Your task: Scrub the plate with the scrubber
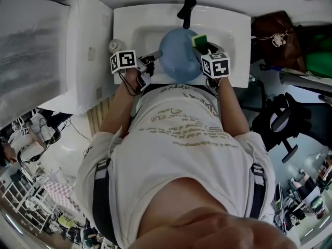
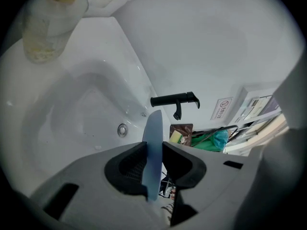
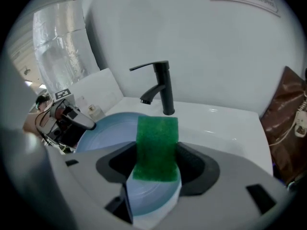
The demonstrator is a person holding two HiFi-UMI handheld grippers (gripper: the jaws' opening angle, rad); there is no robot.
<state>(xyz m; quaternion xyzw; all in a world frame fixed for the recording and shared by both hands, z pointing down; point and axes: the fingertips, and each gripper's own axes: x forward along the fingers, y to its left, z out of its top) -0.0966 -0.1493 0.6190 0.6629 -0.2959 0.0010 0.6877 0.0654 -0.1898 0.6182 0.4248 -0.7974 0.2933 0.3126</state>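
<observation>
A blue plate (image 1: 179, 56) is held tilted over the white sink (image 1: 124, 19). My left gripper (image 1: 154, 57) is shut on the plate's left rim. In the left gripper view the plate (image 2: 153, 128) shows edge-on between the jaws of that gripper (image 2: 153, 152). My right gripper (image 1: 203, 45) is shut on a green and yellow scrubber (image 1: 199, 39) at the plate's far right edge. The right gripper view has the green scrubber (image 3: 156, 147) clamped in the right gripper (image 3: 156, 159), just above the plate (image 3: 105, 131). Whether the scrubber touches the plate I cannot tell.
A black faucet (image 1: 187, 9) stands at the back of the sink. A translucent cup (image 2: 53, 23) sits on the sink's left corner. A white appliance (image 1: 83, 51) is to the left and a brown bag (image 1: 275, 30) to the right. The basin has a drain (image 2: 123, 129).
</observation>
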